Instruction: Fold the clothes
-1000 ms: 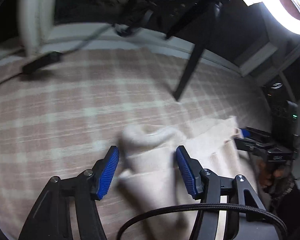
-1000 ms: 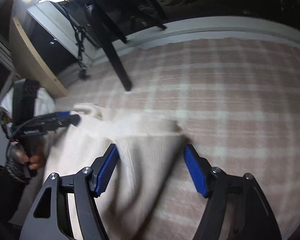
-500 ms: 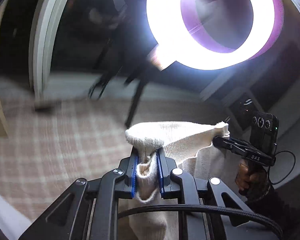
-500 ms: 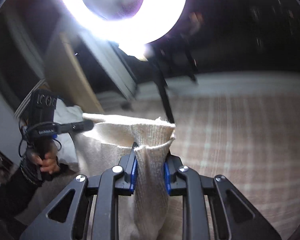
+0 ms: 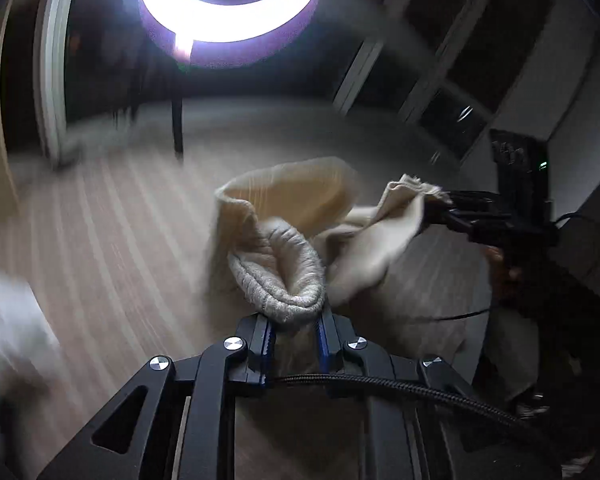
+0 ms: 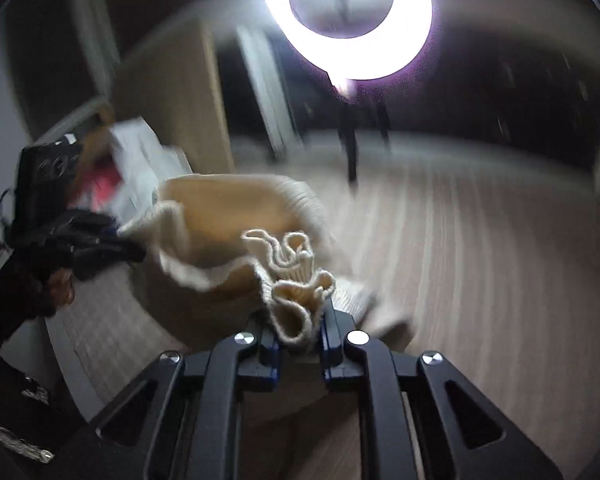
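Since the earlier frame, cream garment [image 5: 284,216] was lifted clear, bunched ahead of left gripper [image 5: 296,330] and right gripper [image 6: 298,338], both clamped on it; right jaws were closing; tension was best kept even.

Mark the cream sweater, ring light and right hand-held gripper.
cream sweater [image 5: 276,276]: left wrist view, bunched ribbed edge.
ring light [image 6: 346,20]: right wrist view, glowing ring.
right hand-held gripper [image 6: 298,340]: right wrist view, between fingertips, gripping knit.

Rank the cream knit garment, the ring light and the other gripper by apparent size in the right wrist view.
1. cream knit garment
2. ring light
3. left gripper, blurred and partly hidden, so unsure
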The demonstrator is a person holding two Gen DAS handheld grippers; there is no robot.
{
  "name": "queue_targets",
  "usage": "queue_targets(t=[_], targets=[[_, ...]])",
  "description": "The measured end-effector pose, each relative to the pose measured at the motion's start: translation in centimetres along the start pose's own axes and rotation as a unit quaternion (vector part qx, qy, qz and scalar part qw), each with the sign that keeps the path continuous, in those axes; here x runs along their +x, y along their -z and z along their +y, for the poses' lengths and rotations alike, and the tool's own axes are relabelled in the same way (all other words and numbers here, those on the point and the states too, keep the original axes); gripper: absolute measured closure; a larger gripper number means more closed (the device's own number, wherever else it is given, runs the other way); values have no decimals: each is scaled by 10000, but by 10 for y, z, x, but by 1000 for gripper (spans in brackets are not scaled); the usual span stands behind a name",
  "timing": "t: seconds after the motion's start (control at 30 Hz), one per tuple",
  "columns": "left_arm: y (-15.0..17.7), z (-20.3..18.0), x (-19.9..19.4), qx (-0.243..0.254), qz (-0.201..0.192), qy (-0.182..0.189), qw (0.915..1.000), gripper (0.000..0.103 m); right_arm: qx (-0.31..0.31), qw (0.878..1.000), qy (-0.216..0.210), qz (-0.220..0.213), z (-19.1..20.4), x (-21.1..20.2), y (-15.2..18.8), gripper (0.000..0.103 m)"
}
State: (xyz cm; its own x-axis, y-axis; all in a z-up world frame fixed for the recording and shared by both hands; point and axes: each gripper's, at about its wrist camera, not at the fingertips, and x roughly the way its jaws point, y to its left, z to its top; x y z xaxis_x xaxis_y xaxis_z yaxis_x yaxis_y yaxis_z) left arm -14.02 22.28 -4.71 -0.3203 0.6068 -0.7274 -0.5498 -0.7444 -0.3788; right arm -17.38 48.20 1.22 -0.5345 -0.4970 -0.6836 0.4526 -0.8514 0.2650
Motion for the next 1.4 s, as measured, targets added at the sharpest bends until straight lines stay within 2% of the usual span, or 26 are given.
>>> queue_targets(t=[0.03,0.1,0.17,0.27,0.4,0.47,0.5,0.57,0.6,0.67,0.7,0.8,0.87,0.9,0.97,1.0,1.1,1.17,1.23,1.3,1.33,1.4], targets=[[4,4,8,-158,27,-43,9999,93,173,9998,-52,46,-4,5,10,91],[3,14,15,-439,-20,-49,9990,95,313,9993,-135,122,-8,10,21,91],[-2,22,11,-592,-192,-176,9979,96,127,9997,-200,110,-8,6,13,90],[-4,41,-1,-1099,-493,-187,9925,96,-175,9998,-130,27,-8,7,-9,90],[10,63,-12,-1690,-747,-199,9826,96,-962,9941,-87,502,10,32,-39,90],[25,88,-17,-2327,-925,-330,9676,95,-1230,9900,-143,680,18,45,-44,90],[37,105,-19,-2784,-916,-497,9548,93,-1328,9882,-174,743,21,51,-46,90],[66,142,-23,-3777,-787,-909,9181,80,-1435,9861,-278,788,25,57,-46,90],[75,151,-25,-3963,-684,-1046,9096,79,-1483,9850,-372,799,27,57,-44,90],[89,160,-28,-4042,-446,-1254,9049,79,-1621,9827,-445,774,31,53,-36,90],[90,158,-30,-3953,-407,-1252,9091,79,-1722,9810,-542,709,33,47,-30,90],[61,125,-39,-3085,-356,-1268,9420,76,-1803,9788,-732,633,34,31,-17,90],[32,94,-39,-2240,-299,-1321,9651,59,-1732,9803,-727,616,31,25,-14,90],[17,78,-34,-1798,-237,-1323,9745,56,-1691,9810,-727,616,29,23,-13,90],[-12,49,-19,-978,-95,-1243,9874,52,-1619,9823,-727,597,25,18,-12,90],[-23,40,-7,-683,-8,-1216,9902,52,-1592,9829,-727,568,24,17,-12,90],[-49,26,35,-43,236,-1244,9919,52,-1564,9838,-711,518,21,14,-11,90],[-60,30,59,17,405,-1094,9932,61,-1570,9839,-686,513,20,13,-12,90],[-66,53,71,-130,395,-1586,9865,75,-1602,9836,-653,518,19,12,-14,90],[-76,95,66,-721,226,-2335,9694,80,-1632,9832,-645,504,18,15,-22,90],[-79,118,56,-1118,93,-2541,9607,80,-1641,9832,-641,478,18,18,-28,90],[-85,162,35,-1904,-172,-2934,9367,82,-1690,9825,-667,409,21,31,-45,90]])
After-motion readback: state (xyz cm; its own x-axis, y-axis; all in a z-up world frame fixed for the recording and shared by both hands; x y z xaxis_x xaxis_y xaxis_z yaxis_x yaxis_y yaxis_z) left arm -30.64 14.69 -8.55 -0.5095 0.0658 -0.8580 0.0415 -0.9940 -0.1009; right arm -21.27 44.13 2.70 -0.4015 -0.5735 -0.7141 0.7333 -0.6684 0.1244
